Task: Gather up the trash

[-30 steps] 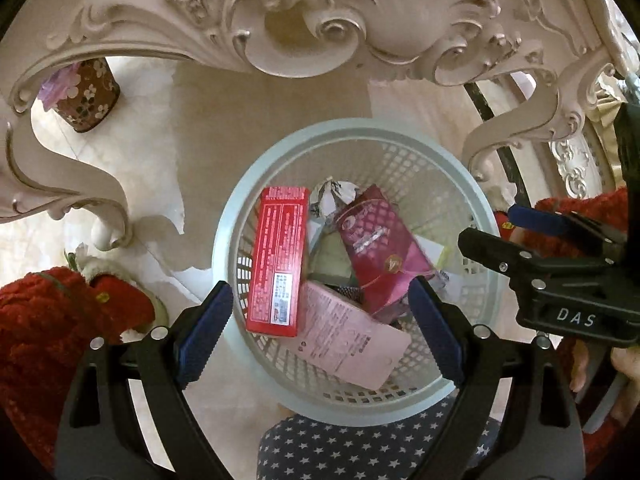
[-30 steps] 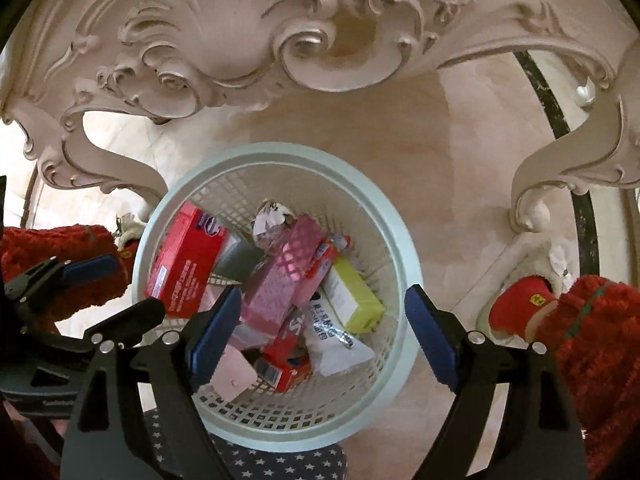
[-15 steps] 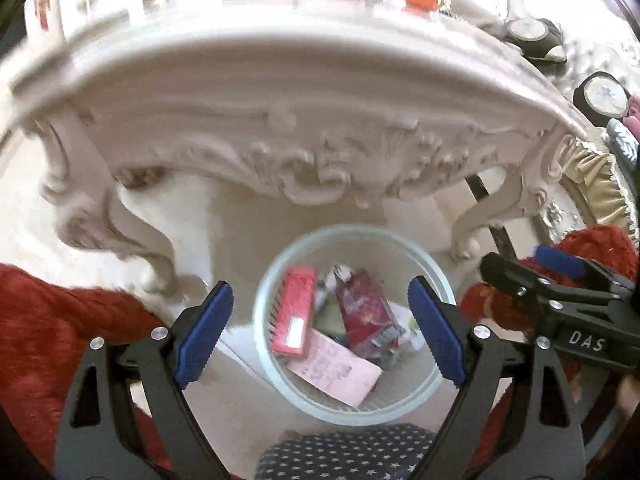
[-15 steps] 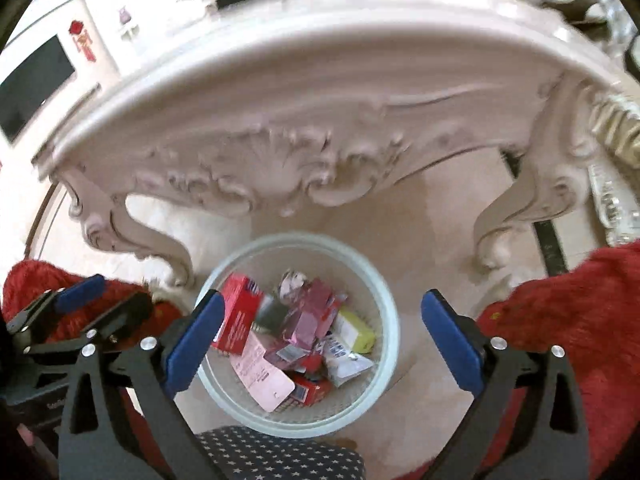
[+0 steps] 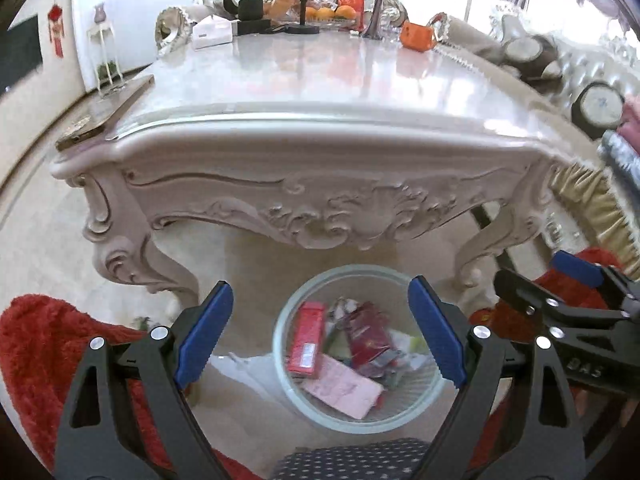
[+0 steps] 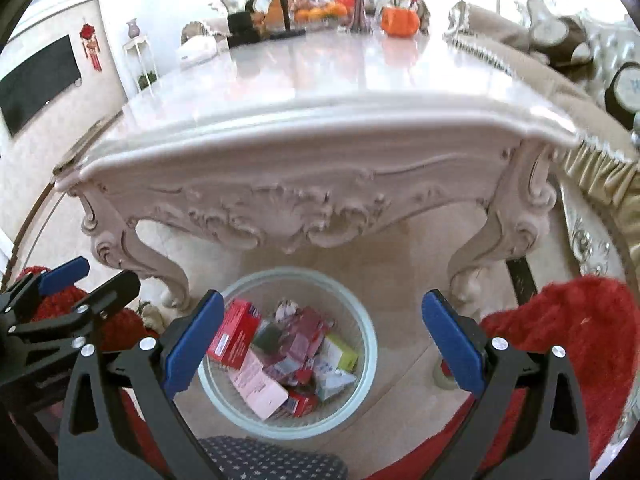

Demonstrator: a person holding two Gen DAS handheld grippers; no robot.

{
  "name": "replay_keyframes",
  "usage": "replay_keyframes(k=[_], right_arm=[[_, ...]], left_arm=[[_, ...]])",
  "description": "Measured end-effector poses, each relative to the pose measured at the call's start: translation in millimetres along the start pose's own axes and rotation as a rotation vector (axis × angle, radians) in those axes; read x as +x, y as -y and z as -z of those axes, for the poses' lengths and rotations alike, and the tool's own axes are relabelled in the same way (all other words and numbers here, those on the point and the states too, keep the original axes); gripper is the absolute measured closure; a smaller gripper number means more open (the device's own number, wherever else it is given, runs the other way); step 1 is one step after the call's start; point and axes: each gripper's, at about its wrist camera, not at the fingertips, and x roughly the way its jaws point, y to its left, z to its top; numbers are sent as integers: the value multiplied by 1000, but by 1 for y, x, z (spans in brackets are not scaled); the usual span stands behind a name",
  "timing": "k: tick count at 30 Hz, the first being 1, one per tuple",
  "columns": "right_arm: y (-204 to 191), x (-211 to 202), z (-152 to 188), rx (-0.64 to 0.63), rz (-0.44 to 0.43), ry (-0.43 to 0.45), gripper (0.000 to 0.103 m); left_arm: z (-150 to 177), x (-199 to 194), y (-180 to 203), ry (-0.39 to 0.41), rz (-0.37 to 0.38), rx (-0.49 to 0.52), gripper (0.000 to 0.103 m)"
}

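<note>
Both tools empty and wide open above the trash basket, table edge just beyond.

We read the left tool (image 5: 320, 334) as spread wide with nothing between its blue pads; the right tool (image 6: 322, 340) likewise stands at full spread, jaws just having opened, nothing held. The basket (image 5: 280, 360) sits on the floor under the table's (image 5: 320, 92) near edge, likely so trash drops straight in; it holds a red box (image 5: 307, 342), a pink packet (image 5: 344, 386) and more wrappers. The left view alone shows a phone-like slab (image 5: 106, 114) on the table's left corner; the right view alone shows a yellow-green box (image 6: 340, 354) in the basket and a tape roll (image 6: 445, 378) on the floor, right of the basket. We judge the table's near part cleared.
</note>
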Motion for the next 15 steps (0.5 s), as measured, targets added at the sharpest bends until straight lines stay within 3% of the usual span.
replay_keyframes(k=[7, 10, 15], right_arm=[[6, -11, -4, 34, 20, 54, 8], [8, -11, 2, 42, 19, 54, 8], [5, -4, 7, 35, 19, 19, 8]], left_arm=[[-6, -17, -4, 55, -27, -46, 16], [-5, -18, -5, 58, -16, -54, 16], [-3, -18, -5, 55, -69, -43, 16]])
